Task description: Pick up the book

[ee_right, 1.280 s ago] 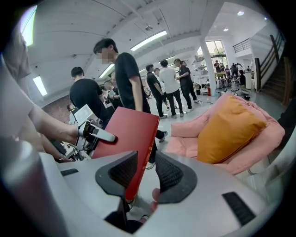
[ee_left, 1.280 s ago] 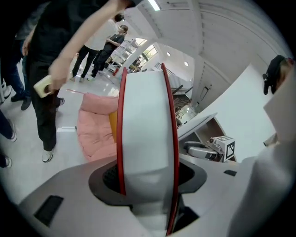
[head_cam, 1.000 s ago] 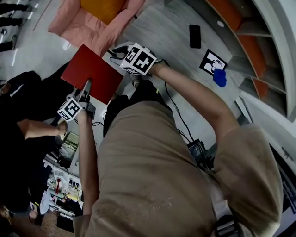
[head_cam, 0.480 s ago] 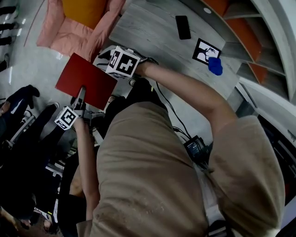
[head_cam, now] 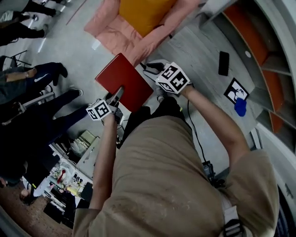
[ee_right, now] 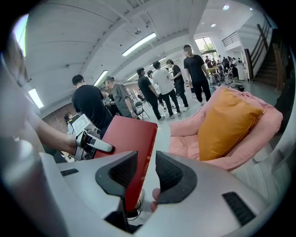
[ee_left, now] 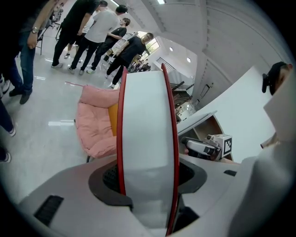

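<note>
A red hardcover book (head_cam: 124, 81) is held up in the air over the floor. My left gripper (head_cam: 115, 96) grips its near edge. In the left gripper view the book (ee_left: 145, 139) stands edge-on between the jaws, and the left gripper (ee_left: 147, 178) is shut on both covers. My right gripper (head_cam: 150, 70) is at the book's right corner. In the right gripper view the book (ee_right: 127, 139) runs between the jaws of the right gripper (ee_right: 140, 173). It lies against the left pad, with a visible gap to the right pad.
A pink armchair (head_cam: 108, 28) with an orange cushion (head_cam: 141, 11) stands just beyond the book. Several people (head_cam: 27, 78) stand at the left. A grey table (head_cam: 203, 46) at the right holds a black phone (head_cam: 223, 63), a marker card (head_cam: 236, 90) and a blue object (head_cam: 240, 107).
The head view has swung, so the book and both grippers now show further right and the armchair more centred. The hold on the book looks unchanged.
</note>
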Tool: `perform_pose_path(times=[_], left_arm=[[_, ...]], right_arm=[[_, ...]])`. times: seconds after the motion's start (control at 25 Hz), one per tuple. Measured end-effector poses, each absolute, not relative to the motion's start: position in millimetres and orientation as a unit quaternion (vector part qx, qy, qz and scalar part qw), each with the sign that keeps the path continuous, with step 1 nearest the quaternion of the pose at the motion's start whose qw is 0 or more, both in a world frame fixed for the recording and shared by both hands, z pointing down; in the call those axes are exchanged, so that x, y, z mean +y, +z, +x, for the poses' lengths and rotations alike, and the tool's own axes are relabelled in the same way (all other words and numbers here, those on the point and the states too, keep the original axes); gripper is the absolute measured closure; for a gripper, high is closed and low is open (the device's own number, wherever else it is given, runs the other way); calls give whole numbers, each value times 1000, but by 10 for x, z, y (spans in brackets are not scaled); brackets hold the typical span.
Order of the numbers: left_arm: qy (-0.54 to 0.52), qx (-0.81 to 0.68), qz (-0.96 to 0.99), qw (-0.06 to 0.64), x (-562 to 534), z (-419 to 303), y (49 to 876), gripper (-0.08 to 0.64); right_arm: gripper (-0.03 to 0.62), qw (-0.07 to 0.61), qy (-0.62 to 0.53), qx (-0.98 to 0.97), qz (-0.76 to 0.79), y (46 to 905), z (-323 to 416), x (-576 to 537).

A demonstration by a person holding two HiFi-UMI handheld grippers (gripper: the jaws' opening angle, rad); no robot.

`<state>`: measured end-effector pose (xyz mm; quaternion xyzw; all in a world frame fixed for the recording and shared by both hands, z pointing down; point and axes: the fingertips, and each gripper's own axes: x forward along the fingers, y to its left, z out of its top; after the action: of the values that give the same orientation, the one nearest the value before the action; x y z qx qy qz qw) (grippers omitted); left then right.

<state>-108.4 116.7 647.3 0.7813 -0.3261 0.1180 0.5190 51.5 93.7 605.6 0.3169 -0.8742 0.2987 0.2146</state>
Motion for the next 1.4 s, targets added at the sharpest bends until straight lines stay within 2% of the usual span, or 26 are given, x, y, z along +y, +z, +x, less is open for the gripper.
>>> perform_pose_path(times=[0.4, 0.72, 0.8, 0.96, 1.4], left_arm=[[34, -365, 774, 516, 906, -1498, 6145, 308], [4, -380, 778, 500, 932, -1824, 5984, 308], [-7, -378, 774, 507, 951, -1816, 5962, 308], [-22, -371, 769, 520, 977, -1784, 5932, 308], [-41, -352, 776, 521, 906, -1651, 5841, 308]], right_arm=[[465, 135, 325, -874, 334, 5658, 360, 500], [465, 104, 329, -877, 333, 5389, 185, 425], [465, 104, 323, -879, 335, 5372, 191, 422], [514, 120, 289, -886, 343, 5347, 229, 477], [515, 93, 293, -887, 345, 5273, 318, 688]])
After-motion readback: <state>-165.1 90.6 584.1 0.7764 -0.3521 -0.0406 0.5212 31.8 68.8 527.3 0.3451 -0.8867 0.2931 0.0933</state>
